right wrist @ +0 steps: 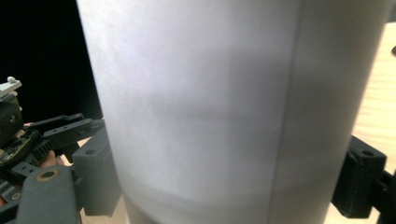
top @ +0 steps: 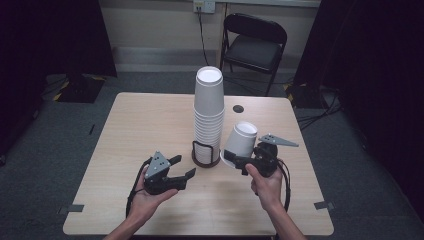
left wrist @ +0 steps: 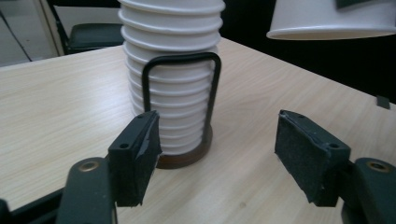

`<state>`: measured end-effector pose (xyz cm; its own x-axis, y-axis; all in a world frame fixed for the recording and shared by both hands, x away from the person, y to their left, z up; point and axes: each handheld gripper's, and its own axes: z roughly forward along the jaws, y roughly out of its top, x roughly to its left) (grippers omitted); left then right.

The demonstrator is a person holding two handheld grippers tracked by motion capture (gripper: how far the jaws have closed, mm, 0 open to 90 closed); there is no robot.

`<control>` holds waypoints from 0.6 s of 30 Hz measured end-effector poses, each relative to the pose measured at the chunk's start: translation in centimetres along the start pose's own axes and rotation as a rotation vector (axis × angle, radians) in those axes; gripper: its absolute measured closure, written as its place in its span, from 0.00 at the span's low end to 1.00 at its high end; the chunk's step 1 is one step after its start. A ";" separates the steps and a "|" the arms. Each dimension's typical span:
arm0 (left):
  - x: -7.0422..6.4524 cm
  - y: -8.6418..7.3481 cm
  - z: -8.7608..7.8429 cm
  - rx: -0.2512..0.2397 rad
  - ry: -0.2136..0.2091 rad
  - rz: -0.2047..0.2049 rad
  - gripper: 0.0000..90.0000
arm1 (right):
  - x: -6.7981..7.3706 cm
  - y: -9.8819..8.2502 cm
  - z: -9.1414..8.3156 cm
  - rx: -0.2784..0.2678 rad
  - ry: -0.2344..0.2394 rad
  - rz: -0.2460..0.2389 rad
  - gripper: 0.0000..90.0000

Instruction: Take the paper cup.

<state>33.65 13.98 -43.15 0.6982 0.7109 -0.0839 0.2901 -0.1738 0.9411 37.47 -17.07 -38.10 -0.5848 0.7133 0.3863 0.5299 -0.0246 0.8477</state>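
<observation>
Holding 1 white paper cup (top: 241,142) upside down, the right hand-held gripper (top: 239,161) is clamped on the cup's wall near the rim, 1 jaw on each side as the right gripper view shows. The cup (right wrist: 224,107) hangs above the counter (top: 150,120), tilted, closed base up and leaning toward the stack, open mouth down and toward the person.

Stack of cups (top: 208,112) stands upright mid-counter in a dark wire holder (top: 205,154), also mouths down. Held cup sits just right of the stack, near it but apart, well below the stack's top.

Left hand-held gripper (top: 181,168): jaws apart, nothing between them, pads bare in the left gripper view. It rests low on the near-left side of the holder, pointing at it; the holder's wire loop (left wrist: 180,93) and brown base (left wrist: 184,156) lie straight ahead, just beyond the left pad (left wrist: 140,156). The held cup's rim (left wrist: 331,32) shows at upper right there.

Key relation, as a judgement: the cup's long axis is tilted off the stack's vertical axis. Right hand is nearer the cup; left is nearer the holder and looks placed to steady it. Whichever way the cup goes next, its axis must first be brought upright.
</observation>
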 end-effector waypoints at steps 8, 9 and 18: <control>-0.8 -0.5 0.4 0.035 -0.053 0.034 0.37 | 0.6 -1.7 0.5 0.019 0.044 0.043 0.17; -0.9 -0.5 0.4 0.036 -0.057 0.036 0.37 | 0.7 -1.9 0.5 0.016 0.049 0.046 0.17; -1.0 -0.8 0.4 0.022 -0.086 0.037 0.33 | 1.3 -3.4 1.5 0.047 0.099 0.098 0.17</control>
<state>32.93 13.13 -43.96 0.7619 0.6430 -0.0779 0.2769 -0.2148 0.9366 35.84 -15.06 -41.00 -0.5849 0.6366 0.5026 0.6144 -0.0568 0.7870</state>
